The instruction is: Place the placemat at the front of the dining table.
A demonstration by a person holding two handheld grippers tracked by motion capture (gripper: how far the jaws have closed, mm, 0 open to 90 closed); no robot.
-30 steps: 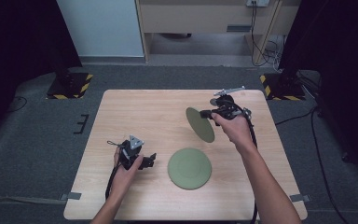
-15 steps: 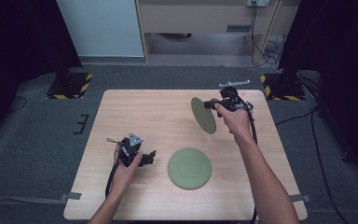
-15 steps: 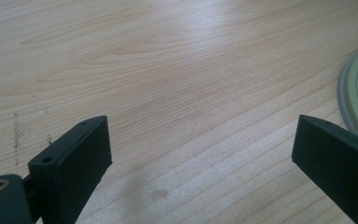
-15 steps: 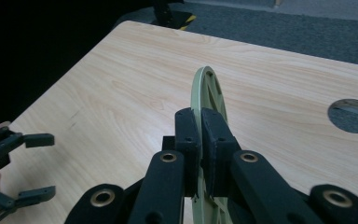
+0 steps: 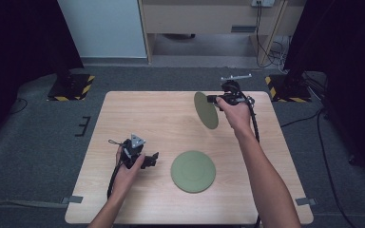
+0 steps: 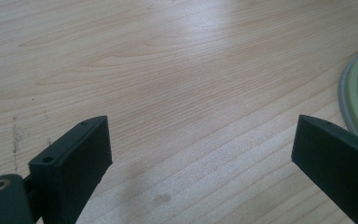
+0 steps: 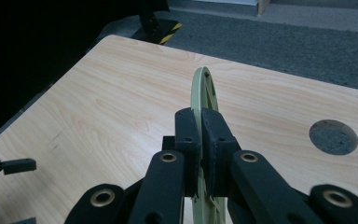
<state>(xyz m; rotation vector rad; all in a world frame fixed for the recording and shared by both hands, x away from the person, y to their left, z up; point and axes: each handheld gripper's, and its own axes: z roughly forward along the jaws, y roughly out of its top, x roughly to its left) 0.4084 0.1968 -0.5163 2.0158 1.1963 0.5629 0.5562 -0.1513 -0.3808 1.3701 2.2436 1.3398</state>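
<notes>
My right hand-held gripper clamps a green plate on edge above the surface. My left hand-held gripper rests wide open, empty, beside a second plate lying flat. The right gripper view shows a round hole in the surface.

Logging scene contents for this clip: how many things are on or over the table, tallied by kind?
Green plates: 2, one flat on the table, one held on edge in the right gripper
Handheld grippers: 2, left gripper open, right gripper shut on its plate
Total: 4
</notes>
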